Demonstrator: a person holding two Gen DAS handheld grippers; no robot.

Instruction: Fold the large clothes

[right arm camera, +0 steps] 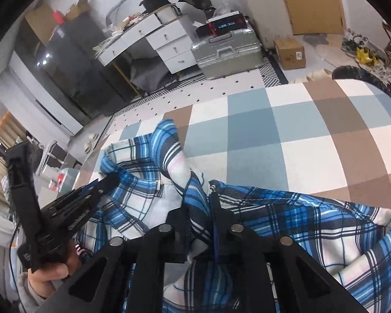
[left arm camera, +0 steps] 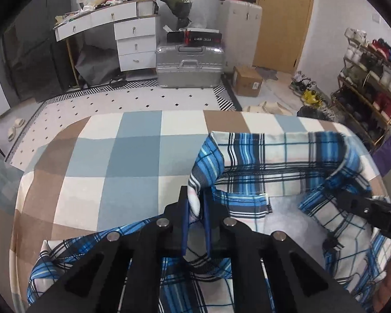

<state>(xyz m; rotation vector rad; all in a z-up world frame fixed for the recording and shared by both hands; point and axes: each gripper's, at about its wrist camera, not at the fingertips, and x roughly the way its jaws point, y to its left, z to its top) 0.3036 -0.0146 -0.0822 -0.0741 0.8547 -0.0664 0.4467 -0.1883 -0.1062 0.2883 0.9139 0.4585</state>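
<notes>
Left hand-held gripper (left arm camera: 195,203) clenched on a bunched fold of the blue, white and black plaid shirt (left arm camera: 250,161), cloth pinched between its blue-lined fingers (left arm camera: 185,224) and lifted a little off the bed. Right hand-held gripper (right arm camera: 200,208) likewise grasping a twisted ridge of the same shirt, fabric squeezed between its two fingers. Each tool visible in the other's camera: the right one at the right edge of the left view, tip at the shirt's far fold; the left one at the left of the right view, gripped by a bare hand (right arm camera: 49,274) with a grey sleeve below it. Shirt spread rumpled across the near part of the bed, collar and an open pale inner side showing between the two grips, sleeve trailing toward the lower left of the left view. Bed (left arm camera: 112,156) covered in a large check of blue, brown and cream. Beyond its far edge, a dotted rug (left arm camera: 133,99), a silver hard case (left arm camera: 190,65), a white desk with drawers (left arm camera: 133,36), a cardboard box (left arm camera: 247,80), a wooden door (left arm camera: 284,20) and a shoe rack (left arm camera: 370,78) at the right.
</notes>
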